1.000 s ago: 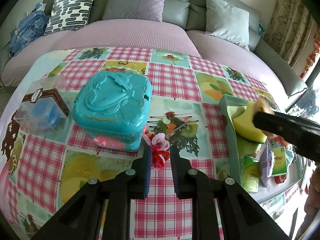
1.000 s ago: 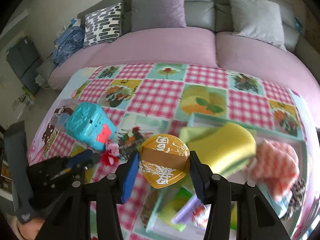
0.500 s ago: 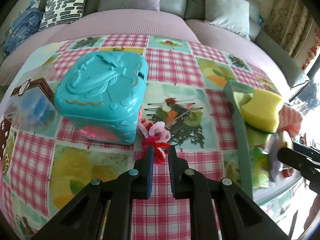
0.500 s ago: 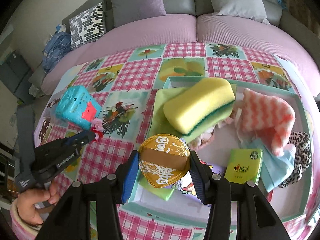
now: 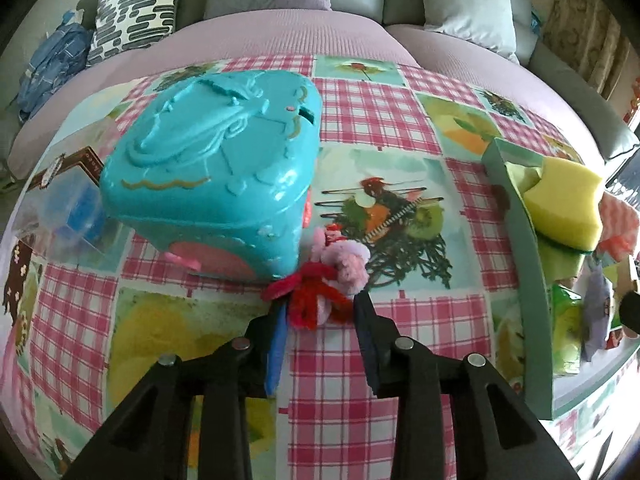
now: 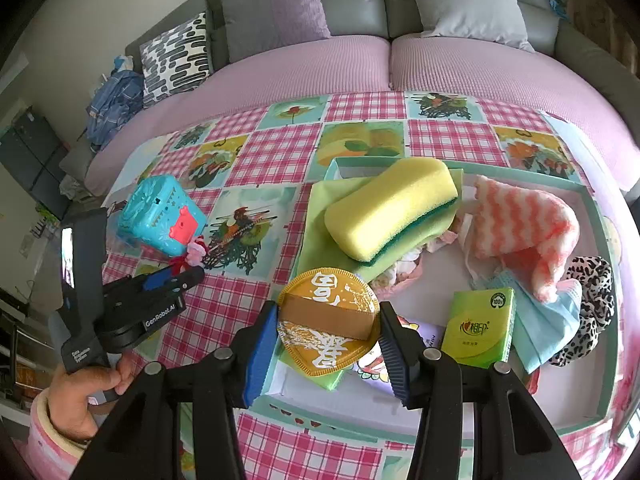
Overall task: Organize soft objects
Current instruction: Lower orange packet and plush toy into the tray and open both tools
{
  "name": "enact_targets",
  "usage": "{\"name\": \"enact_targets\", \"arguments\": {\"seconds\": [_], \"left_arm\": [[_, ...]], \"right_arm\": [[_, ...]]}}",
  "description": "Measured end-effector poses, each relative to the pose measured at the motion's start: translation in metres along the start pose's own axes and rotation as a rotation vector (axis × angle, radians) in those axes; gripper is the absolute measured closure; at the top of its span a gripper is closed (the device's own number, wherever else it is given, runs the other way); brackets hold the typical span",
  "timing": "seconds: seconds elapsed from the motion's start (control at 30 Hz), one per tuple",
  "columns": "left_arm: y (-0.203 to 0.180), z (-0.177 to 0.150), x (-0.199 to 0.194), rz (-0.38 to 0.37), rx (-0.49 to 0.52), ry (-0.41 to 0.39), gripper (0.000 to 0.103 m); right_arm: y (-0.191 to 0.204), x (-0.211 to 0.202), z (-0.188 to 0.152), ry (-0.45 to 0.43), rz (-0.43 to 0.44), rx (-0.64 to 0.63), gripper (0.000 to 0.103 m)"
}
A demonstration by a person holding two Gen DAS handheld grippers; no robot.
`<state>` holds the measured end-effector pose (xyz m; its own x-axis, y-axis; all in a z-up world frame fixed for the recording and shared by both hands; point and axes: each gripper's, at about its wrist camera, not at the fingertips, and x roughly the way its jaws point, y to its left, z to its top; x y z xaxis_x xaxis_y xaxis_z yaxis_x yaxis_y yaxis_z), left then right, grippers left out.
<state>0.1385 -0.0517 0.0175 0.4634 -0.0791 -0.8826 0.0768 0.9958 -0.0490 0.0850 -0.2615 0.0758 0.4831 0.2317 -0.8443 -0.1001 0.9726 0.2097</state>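
A fuzzy pink and red flower (image 5: 320, 280) lies on the checked tablecloth against the teal plastic box (image 5: 212, 168). My left gripper (image 5: 320, 312) points down at it; its jaws are opening, the flower's red part lies between the fingertips, and the pads do not press it. In the right wrist view the left gripper (image 6: 188, 276) is held by a hand beside the flower (image 6: 196, 250). My right gripper (image 6: 328, 320) is shut on a round gold pad (image 6: 328, 308) with white characters, held over the near left corner of the teal-rimmed tray (image 6: 440, 412).
The tray holds a yellow sponge (image 6: 392, 208) on a green cloth, a pink striped cloth (image 6: 524, 228), a green tissue pack (image 6: 478, 328), a blue mask and a leopard scrunchie (image 6: 592, 304). A clear box (image 5: 68, 208) stands left of the teal box. A purple sofa (image 6: 320, 64) lies beyond the table.
The left gripper has come down closer to the flower and its jaws have widened around it. The right gripper carried the gold pad rightward over the tray, then held still.
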Motion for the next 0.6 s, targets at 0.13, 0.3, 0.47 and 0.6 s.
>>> {"name": "enact_targets", "arguments": {"seconds": [0.13, 0.3, 0.47, 0.6], "left_arm": [[0.002, 0.000, 0.000, -0.001, 0.002, -0.004, 0.082], [-0.007, 0.000, -0.013, -0.034, 0.018, -0.024, 0.084], [-0.032, 0.007, -0.045, -0.101, 0.076, -0.102, 0.084], [-0.056, 0.011, -0.065, -0.156, 0.144, -0.145, 0.084]], "right_arm": [[-0.001, -0.002, -0.001, -0.007, 0.002, 0.005, 0.051], [-0.009, -0.012, -0.001, -0.033, -0.005, 0.022, 0.051], [-0.028, -0.028, -0.002, -0.072, -0.041, 0.066, 0.051], [-0.052, -0.039, -0.007, -0.090, -0.087, 0.123, 0.051]]}}
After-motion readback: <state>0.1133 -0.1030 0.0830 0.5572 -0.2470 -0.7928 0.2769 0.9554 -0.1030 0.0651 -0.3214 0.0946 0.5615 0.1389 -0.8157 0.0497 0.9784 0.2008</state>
